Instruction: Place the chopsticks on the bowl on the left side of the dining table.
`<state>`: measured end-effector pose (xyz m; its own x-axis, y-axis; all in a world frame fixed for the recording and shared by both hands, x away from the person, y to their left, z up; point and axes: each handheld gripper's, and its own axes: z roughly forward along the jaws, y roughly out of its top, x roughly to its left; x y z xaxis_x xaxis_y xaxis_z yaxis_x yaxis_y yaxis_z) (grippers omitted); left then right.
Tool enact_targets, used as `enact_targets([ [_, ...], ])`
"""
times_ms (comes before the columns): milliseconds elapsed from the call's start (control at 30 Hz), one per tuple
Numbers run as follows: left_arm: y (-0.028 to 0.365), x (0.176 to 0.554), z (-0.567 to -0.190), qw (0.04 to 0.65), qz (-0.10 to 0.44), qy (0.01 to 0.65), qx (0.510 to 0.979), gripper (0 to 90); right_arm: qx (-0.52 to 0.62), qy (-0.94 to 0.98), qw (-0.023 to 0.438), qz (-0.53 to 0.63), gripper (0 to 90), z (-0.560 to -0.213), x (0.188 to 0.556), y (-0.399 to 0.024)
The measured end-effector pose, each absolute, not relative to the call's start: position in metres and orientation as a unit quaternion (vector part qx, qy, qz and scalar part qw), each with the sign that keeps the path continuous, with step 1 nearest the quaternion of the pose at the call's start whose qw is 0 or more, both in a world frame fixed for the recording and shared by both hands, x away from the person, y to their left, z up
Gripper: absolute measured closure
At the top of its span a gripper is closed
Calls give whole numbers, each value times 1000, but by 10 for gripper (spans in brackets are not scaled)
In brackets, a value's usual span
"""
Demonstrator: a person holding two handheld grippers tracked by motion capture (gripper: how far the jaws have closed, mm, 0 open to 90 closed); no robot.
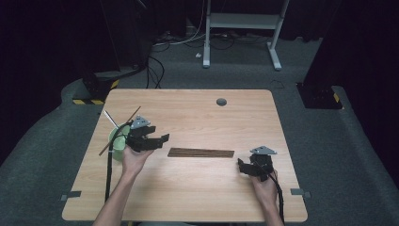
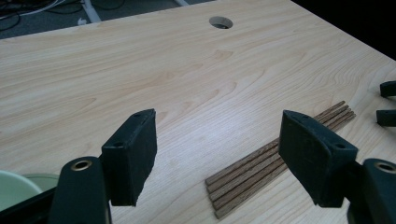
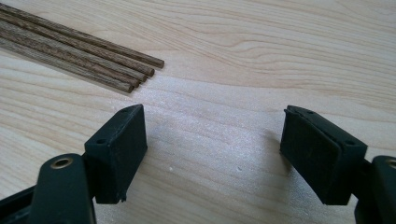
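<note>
Several dark wooden sticks (image 1: 201, 152) lie side by side in a flat row near the middle of the table. My left gripper (image 1: 164, 139) hovers just left of their left end, open, with nothing between its jaws. In the left gripper view the sticks (image 2: 275, 159) run off to the right past its open jaws (image 2: 217, 156). My right gripper (image 1: 240, 166) rests near the sticks' right end, also open and empty. In the right gripper view the stick ends (image 3: 93, 56) lie at the upper left, beyond the gripper (image 3: 212, 156). A green cup (image 1: 119, 138) behind my left hand holds one brown stick and a white one.
The light wooden table (image 1: 188, 197) has a round cable hole (image 1: 221, 101) at its far edge. A white desk frame (image 1: 242, 33) and cables stand on the carpet beyond. The cup's rim (image 2: 14, 189) shows at the lower left of the left gripper view.
</note>
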<state>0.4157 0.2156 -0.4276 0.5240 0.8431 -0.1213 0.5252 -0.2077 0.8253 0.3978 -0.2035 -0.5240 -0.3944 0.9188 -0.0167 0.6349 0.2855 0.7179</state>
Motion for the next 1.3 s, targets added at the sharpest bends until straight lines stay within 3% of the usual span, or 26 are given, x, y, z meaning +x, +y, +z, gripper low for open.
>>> enact_targets([
  [1300,151,435,-437,415,150,413,797,296,504,771,221,322,222,-524,398,-203],
])
